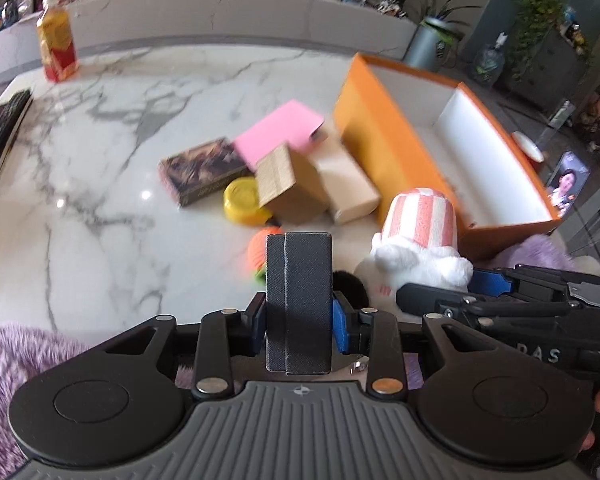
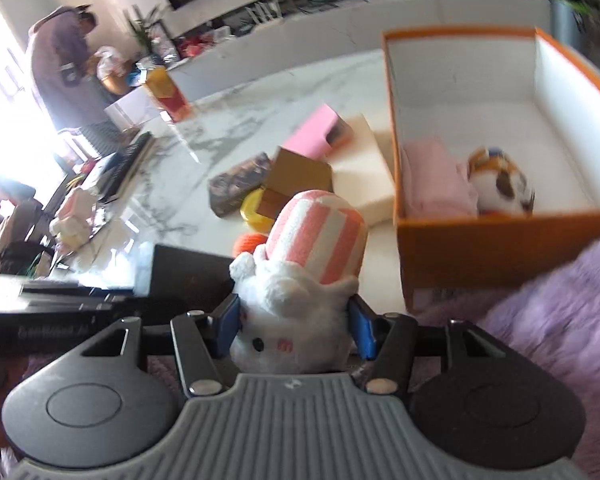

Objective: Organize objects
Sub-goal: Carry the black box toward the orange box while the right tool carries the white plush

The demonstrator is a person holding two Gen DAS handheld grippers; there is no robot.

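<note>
My right gripper (image 2: 296, 332) is shut on a white plush toy with a pink-striped hat (image 2: 300, 280), held above the table near the front left corner of the orange box (image 2: 460, 248). The plush also shows in the left wrist view (image 1: 420, 232), with the right gripper (image 1: 480, 304) beside it. Inside the box lie a pink cloth (image 2: 436, 176) and a small calico plush (image 2: 500, 184). My left gripper (image 1: 299, 304) is shut and empty, above an orange toy (image 1: 260, 248).
On the marble table (image 1: 100, 160) lie a pink box (image 1: 276, 132), a cardboard box (image 1: 288, 184), a beige box (image 1: 348, 184), a dark patterned box (image 1: 204, 168) and a yellow lid (image 1: 244, 200). A juice carton (image 1: 56, 44) stands far left. A person (image 2: 64, 68) stands behind.
</note>
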